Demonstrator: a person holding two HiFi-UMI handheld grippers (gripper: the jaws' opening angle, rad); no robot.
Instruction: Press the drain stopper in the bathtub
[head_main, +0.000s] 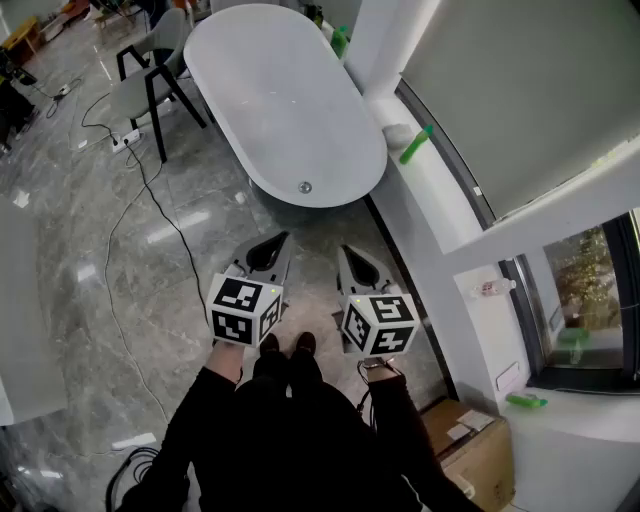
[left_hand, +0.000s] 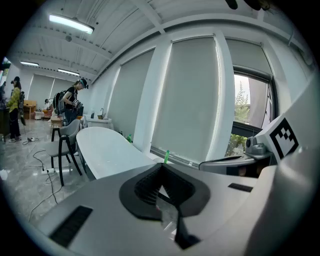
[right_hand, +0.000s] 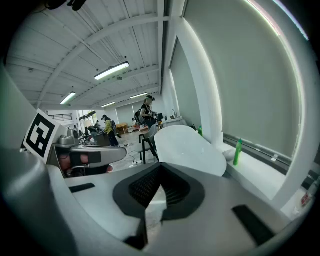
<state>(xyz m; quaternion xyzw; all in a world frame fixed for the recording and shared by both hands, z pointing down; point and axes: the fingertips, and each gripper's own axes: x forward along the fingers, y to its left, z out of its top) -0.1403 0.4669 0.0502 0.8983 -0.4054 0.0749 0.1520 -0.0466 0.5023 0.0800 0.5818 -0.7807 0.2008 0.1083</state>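
Observation:
A white oval bathtub (head_main: 262, 95) stands on the grey marble floor ahead of me. Its small round metal drain stopper (head_main: 305, 187) sits in the tub's bottom near the nearest end. Both grippers hang side by side over the floor, short of the tub's near rim. The left gripper (head_main: 274, 240) has its jaws together with nothing between them. The right gripper (head_main: 347, 251) is likewise shut and empty. The left gripper view shows its tip (left_hand: 161, 168) with the bathtub (left_hand: 105, 149) beyond. In the right gripper view the tip (right_hand: 160, 168) points toward the bathtub (right_hand: 189, 146). The stopper is hidden in both gripper views.
A white window ledge (head_main: 420, 215) runs along the tub's right side with a green bottle (head_main: 416, 144) on it. A grey chair (head_main: 148, 78) stands left of the tub, and black cables (head_main: 135, 215) trail over the floor. A cardboard box (head_main: 478, 450) sits at my right. People stand far off.

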